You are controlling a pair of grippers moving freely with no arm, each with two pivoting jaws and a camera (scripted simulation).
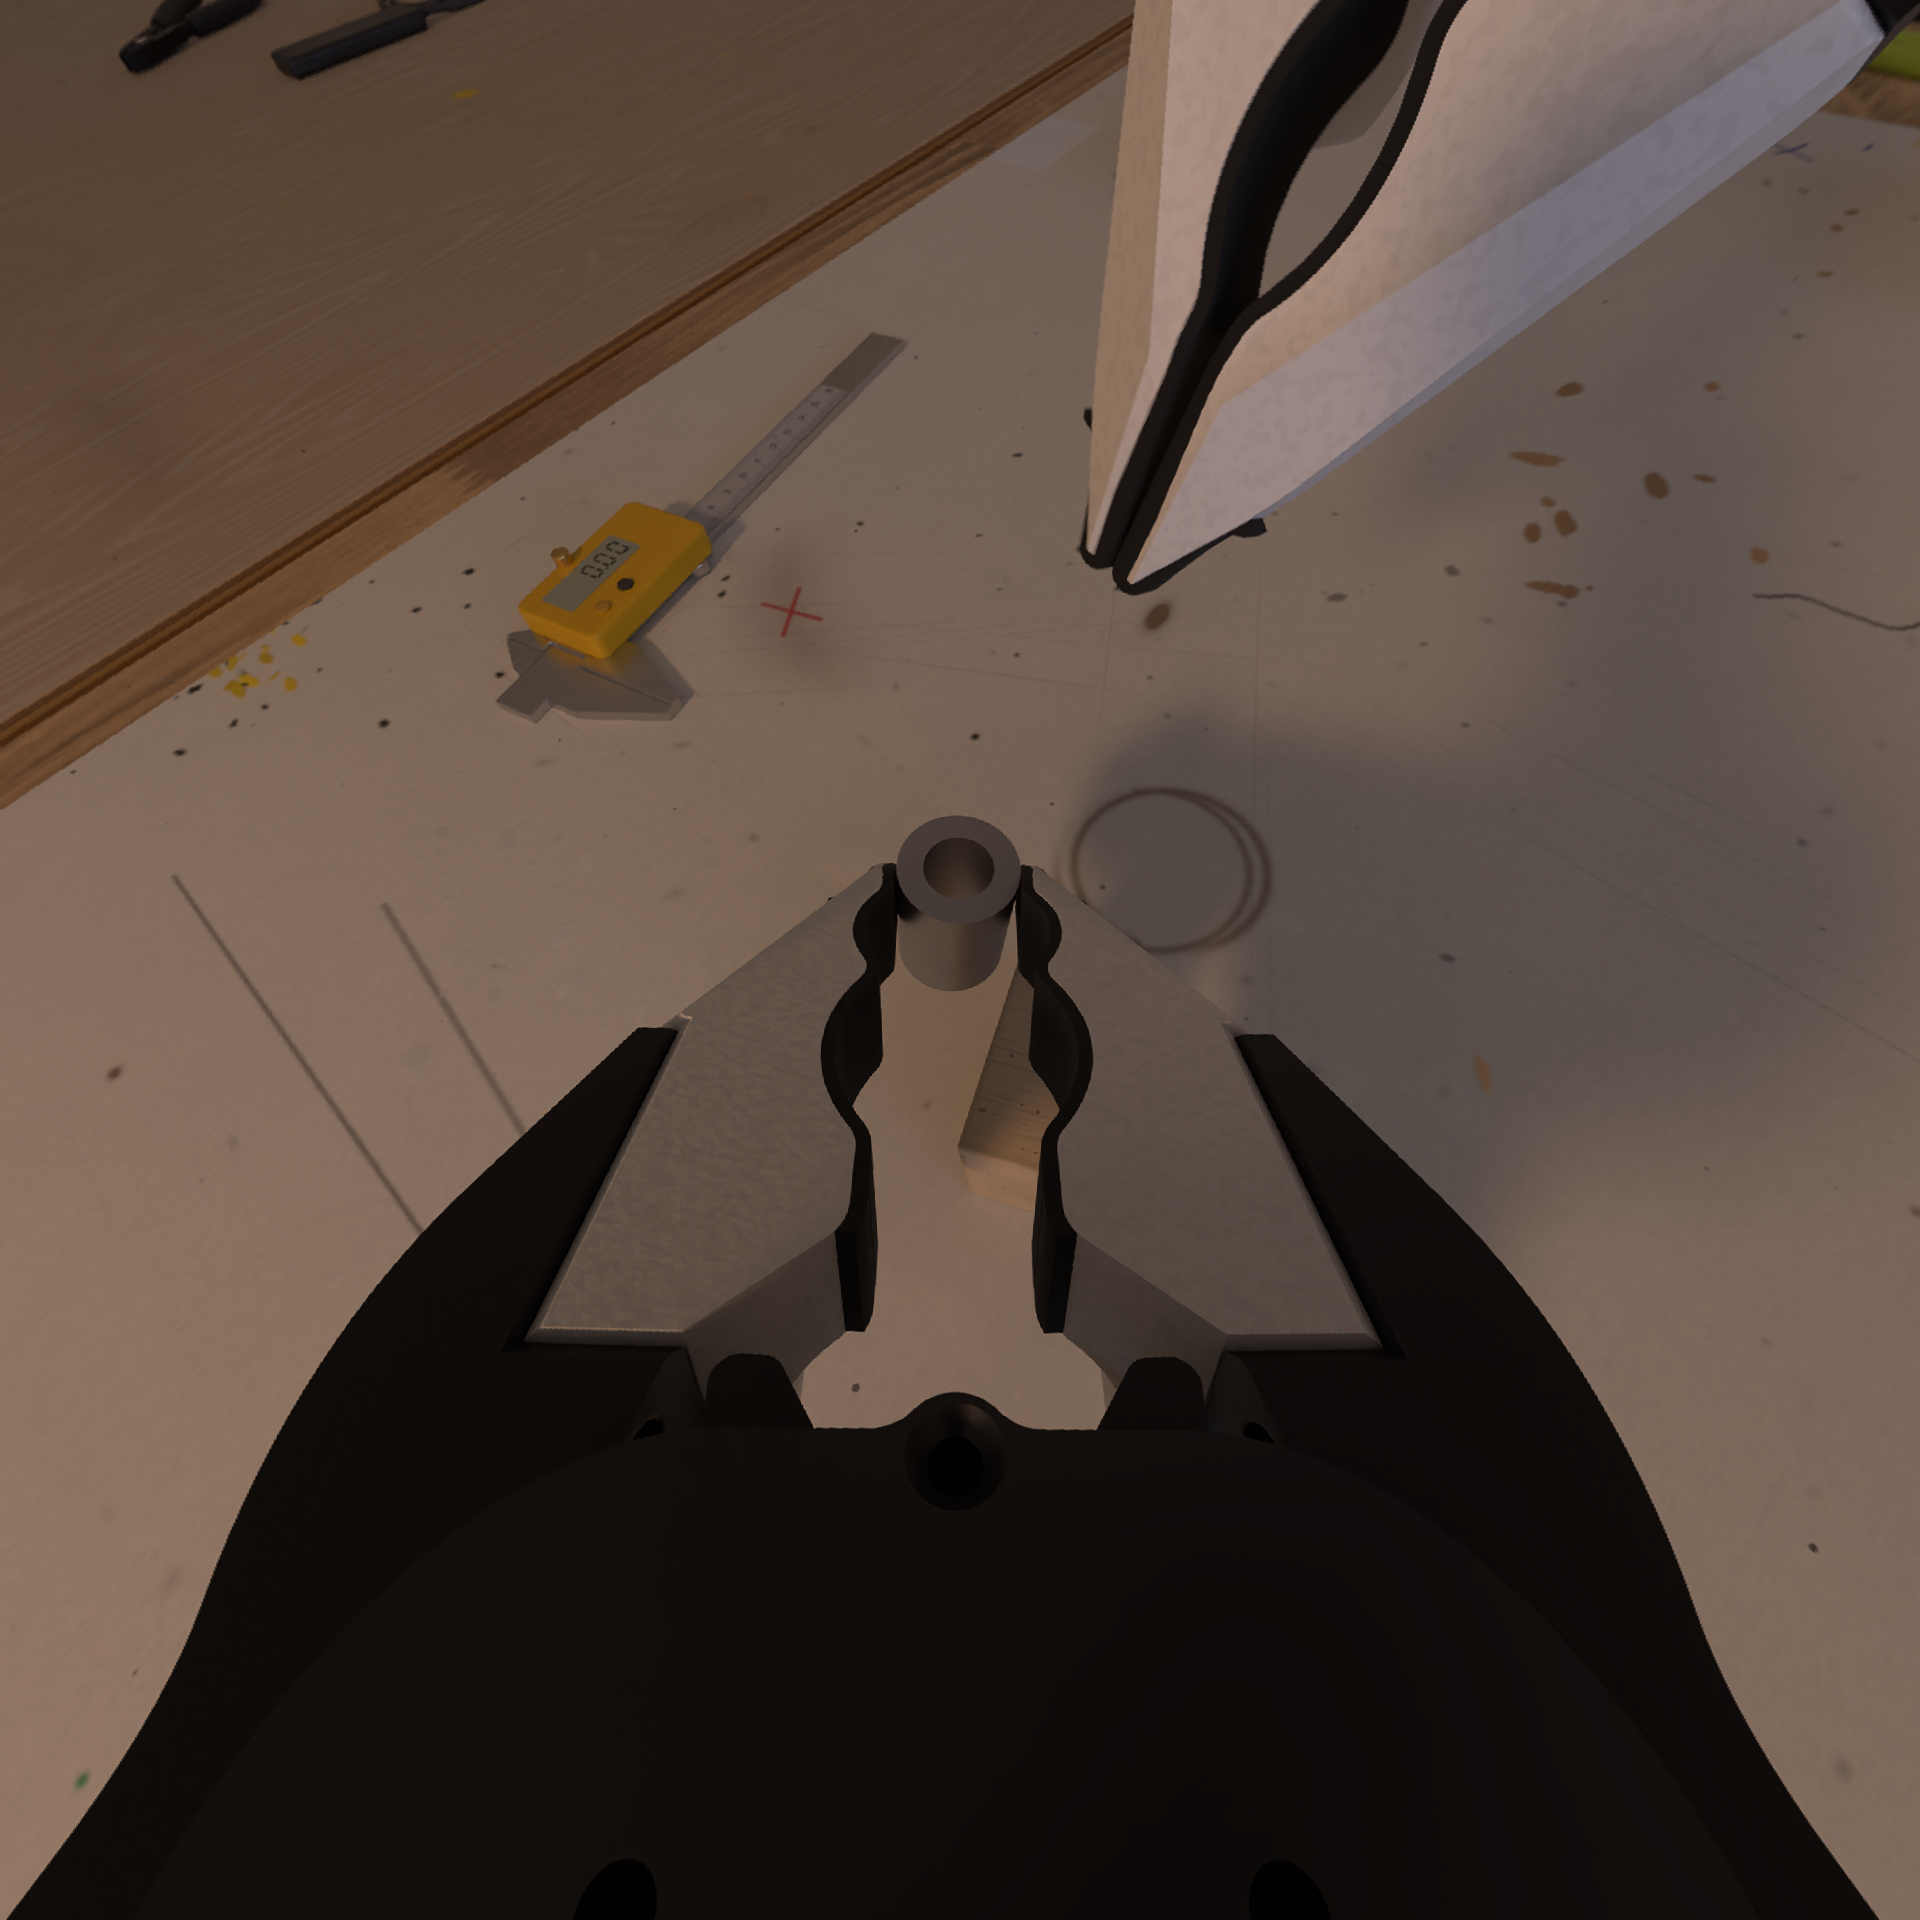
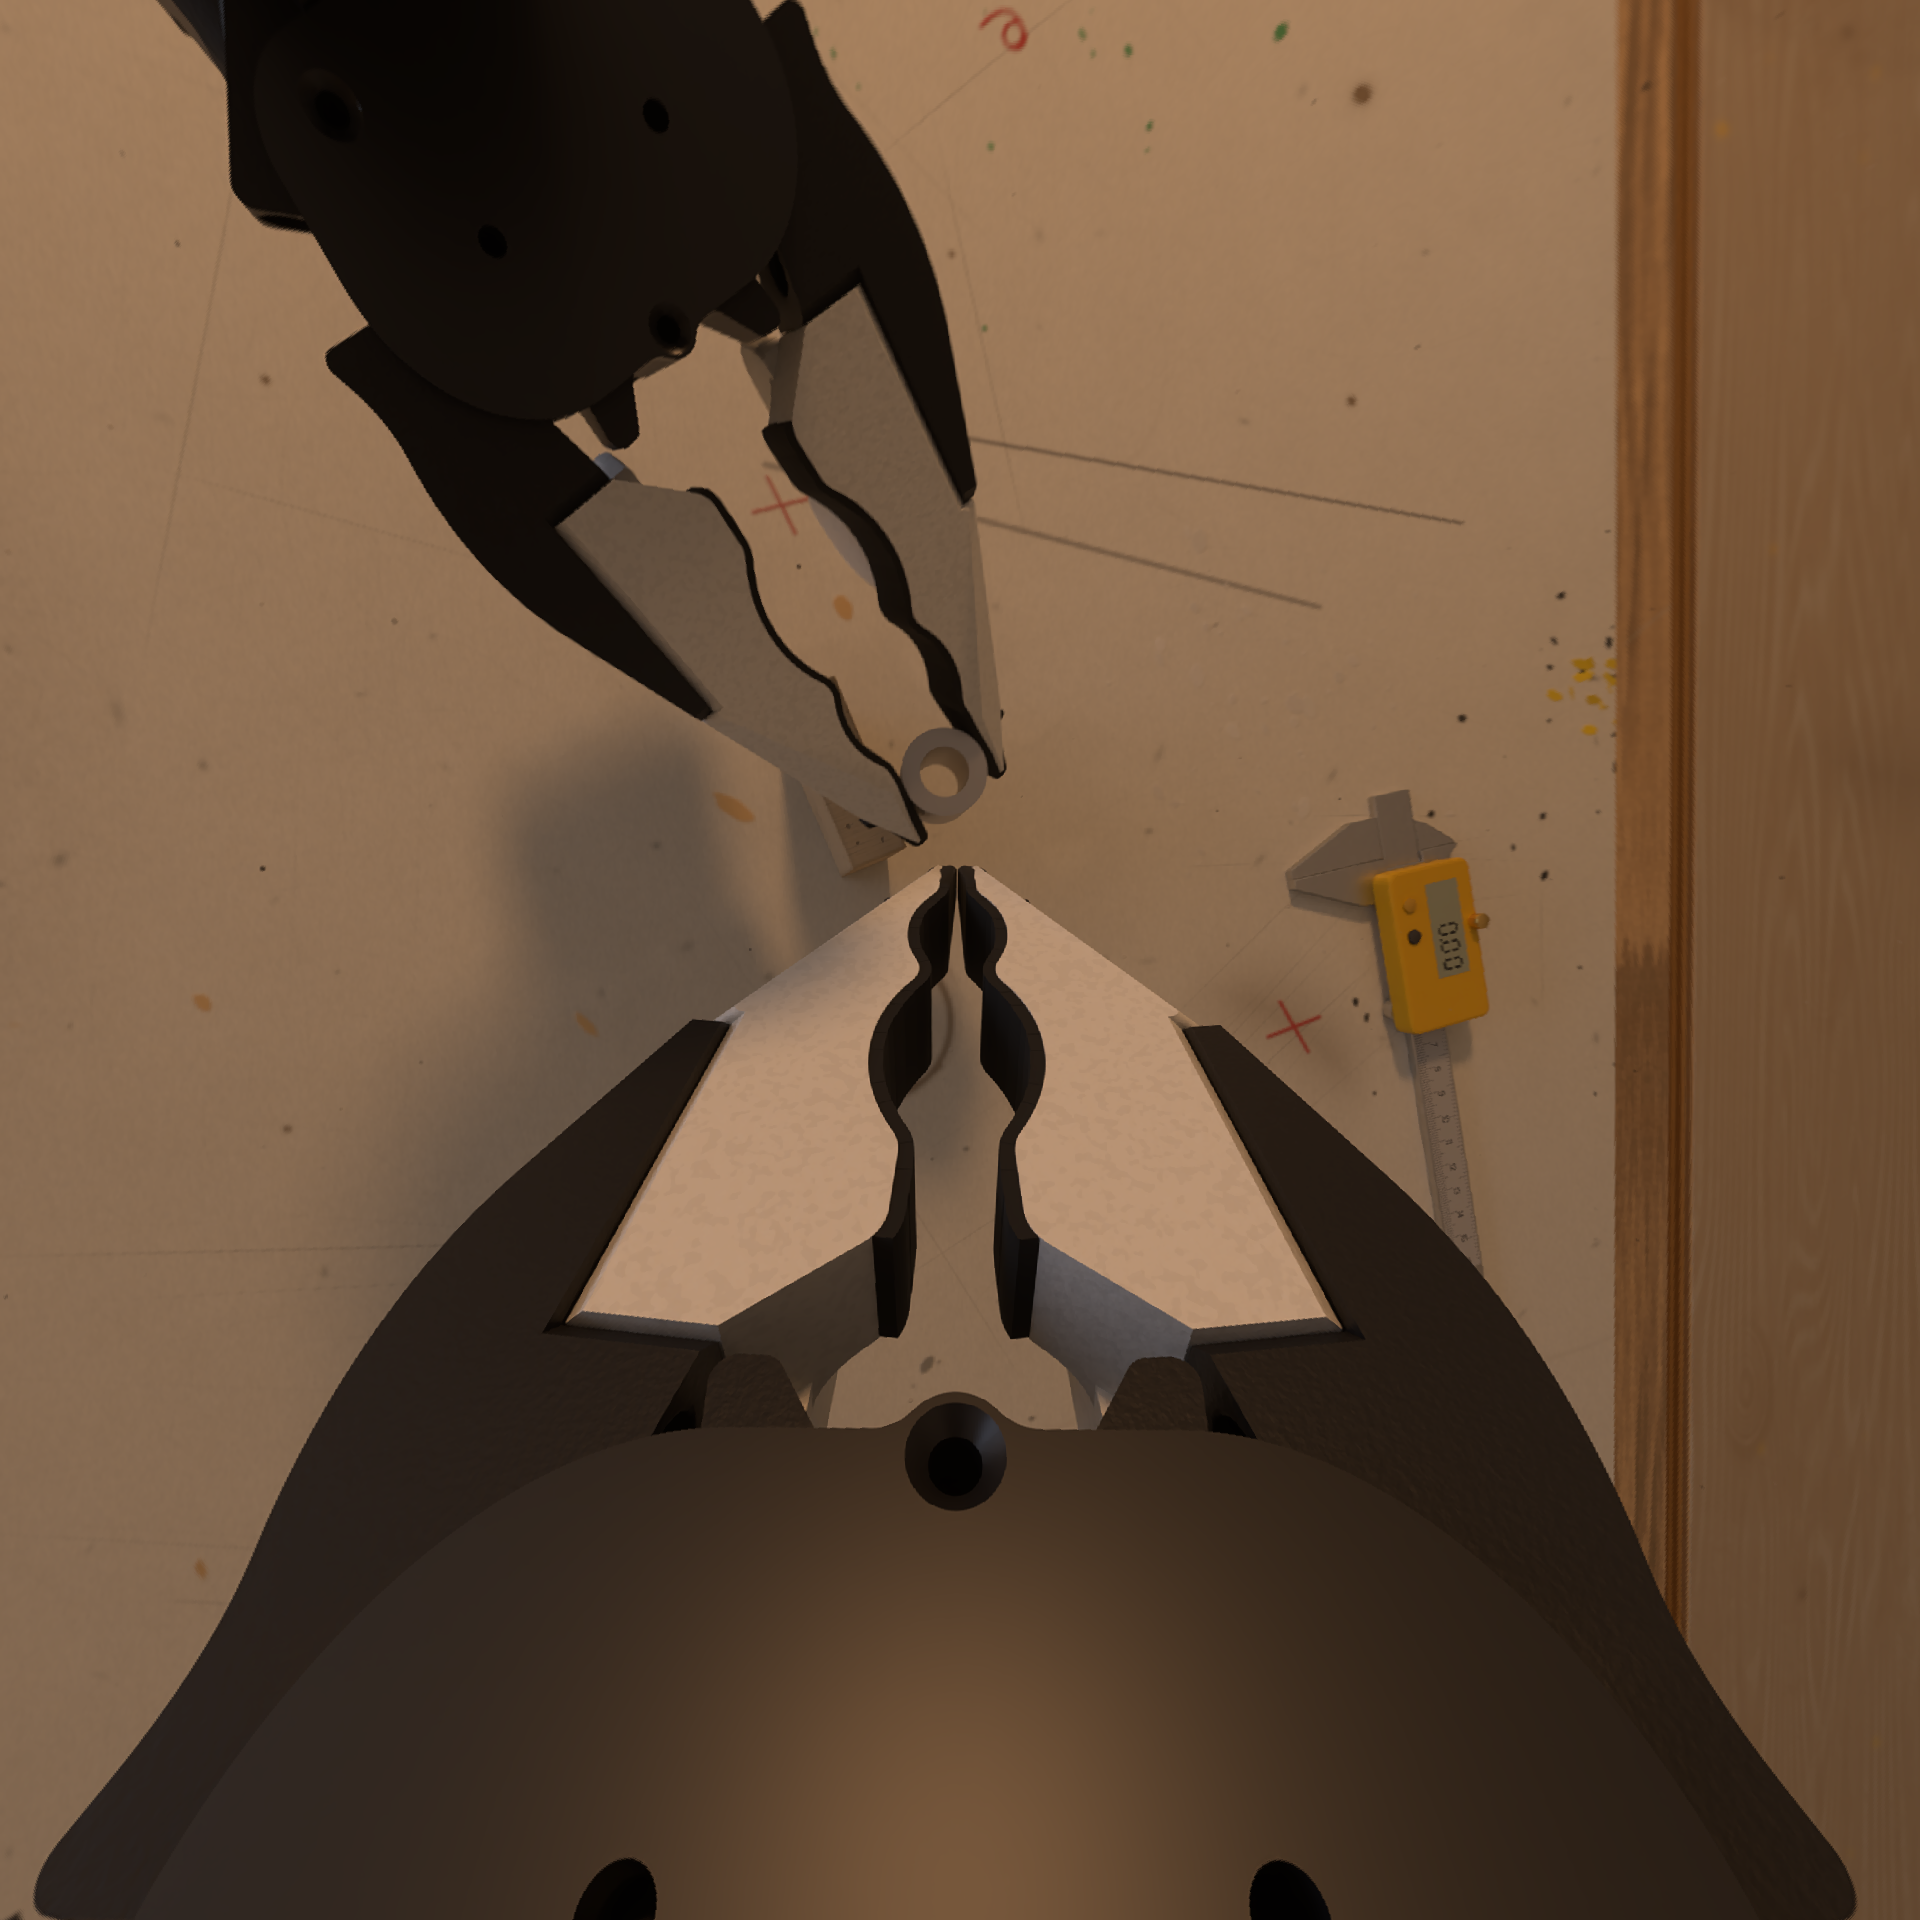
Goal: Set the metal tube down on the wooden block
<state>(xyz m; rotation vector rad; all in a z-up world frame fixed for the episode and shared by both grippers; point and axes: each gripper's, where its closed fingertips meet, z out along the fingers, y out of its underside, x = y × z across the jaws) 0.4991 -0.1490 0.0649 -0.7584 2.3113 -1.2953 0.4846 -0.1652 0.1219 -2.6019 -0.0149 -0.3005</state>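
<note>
My left gripper [image 1: 958, 885] is shut on a short grey metal tube [image 1: 957, 906], held upright at its fingertips above the table. The tube [image 2: 943, 788] also shows in the right wrist view, clamped in the left gripper [image 2: 958, 795]. A pale wooden block [image 1: 1006, 1132] lies on the table below, seen partly between the left fingers; a corner of the block [image 2: 860, 844] peeks out under the left finger in the right wrist view. My right gripper [image 2: 956, 871] is shut and empty, its tips just short of the tube; it hangs at the upper right of the left wrist view [image 1: 1112, 566].
A yellow digital caliper [image 1: 618, 577] lies on the pale work surface [image 1: 416, 987] left of the tube; it also shows in the right wrist view [image 2: 1432, 940]. A wooden board [image 1: 364, 260] borders the surface. Dark tools [image 1: 332, 42] lie on it far off.
</note>
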